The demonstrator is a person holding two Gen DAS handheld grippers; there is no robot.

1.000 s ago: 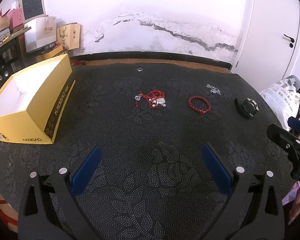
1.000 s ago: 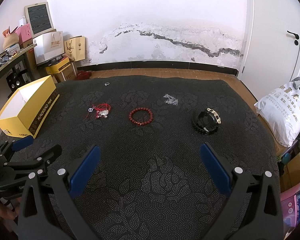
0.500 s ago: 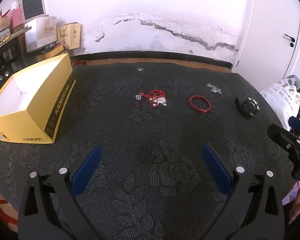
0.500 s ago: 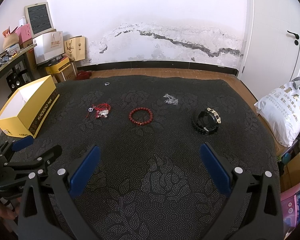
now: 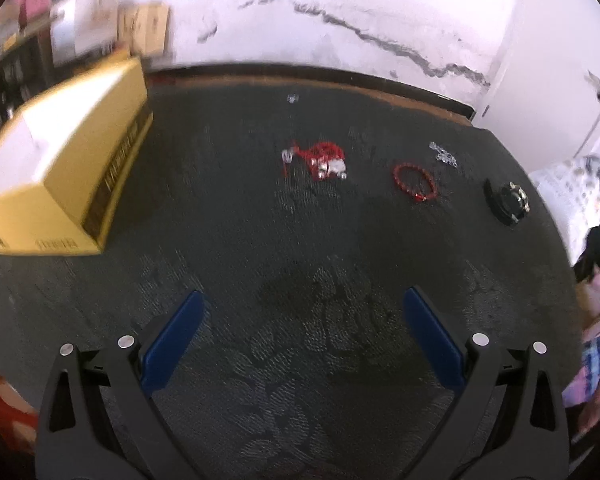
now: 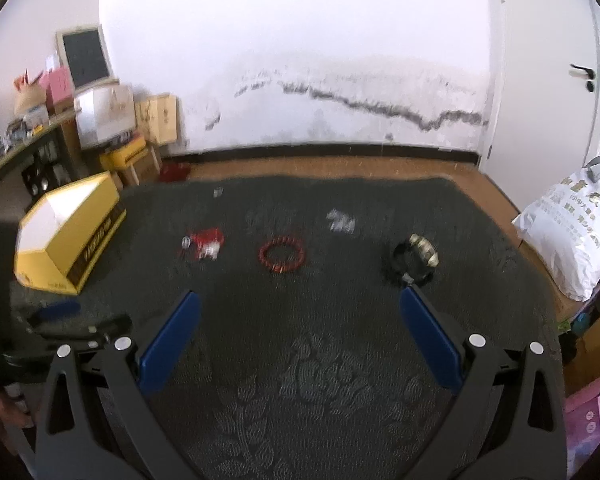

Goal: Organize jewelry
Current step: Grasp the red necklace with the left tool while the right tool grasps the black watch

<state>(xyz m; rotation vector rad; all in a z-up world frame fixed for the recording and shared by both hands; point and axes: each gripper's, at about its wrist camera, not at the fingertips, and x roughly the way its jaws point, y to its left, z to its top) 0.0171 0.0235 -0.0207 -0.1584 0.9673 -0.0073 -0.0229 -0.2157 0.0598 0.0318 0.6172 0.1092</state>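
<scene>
Both views were blurred. The left gripper (image 5: 302, 328) hung with its jaws spread wide and nothing between them above the dark patterned cloth (image 5: 260, 240). Ahead of it lay a red cord tangle with silver charms (image 5: 320, 158), and ahead to its right a red bead bracelet (image 5: 415, 182), a small silver chain (image 5: 443, 157) and a black bracelet (image 5: 507, 202). An open yellow box (image 5: 56, 168) stood ahead to its left. The right gripper (image 6: 298, 330) was likewise wide apart and empty, the red bead bracelet (image 6: 282, 256) straight ahead and the black bracelet (image 6: 414, 260) just beyond its right fingertip.
</scene>
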